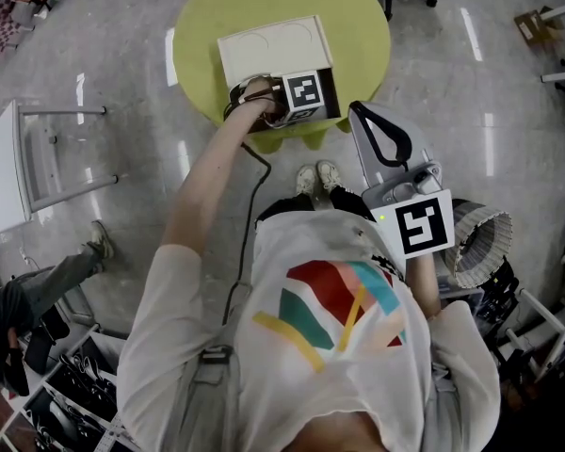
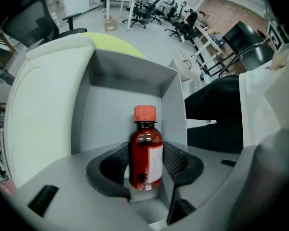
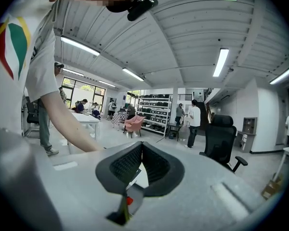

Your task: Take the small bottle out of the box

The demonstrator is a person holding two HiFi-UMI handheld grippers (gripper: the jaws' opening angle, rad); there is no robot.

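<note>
A small amber-red bottle (image 2: pixel 145 153) with an orange cap stands upright between the black pads of my left gripper (image 2: pixel 145 170), which is shut on its lower body. Behind it rise the grey inner walls of the open box (image 2: pixel 115 105). In the head view the left gripper (image 1: pixel 292 102) reaches into the white box (image 1: pixel 273 50) on the round yellow-green table (image 1: pixel 358 17); the bottle is hidden there. My right gripper (image 1: pixel 363 121) is held up near the person's chest, away from the box. Its jaws (image 3: pixel 140 148) are shut on nothing and point up into the room.
The box's lid (image 2: pixel 43 105) lies open on the left. A white rack (image 1: pixel 38 158) stands on the floor at the left, a wire basket (image 1: pixel 480 238) at the right. Another person (image 1: pixel 19 299) sits at the lower left. Office chairs and desks fill the room beyond.
</note>
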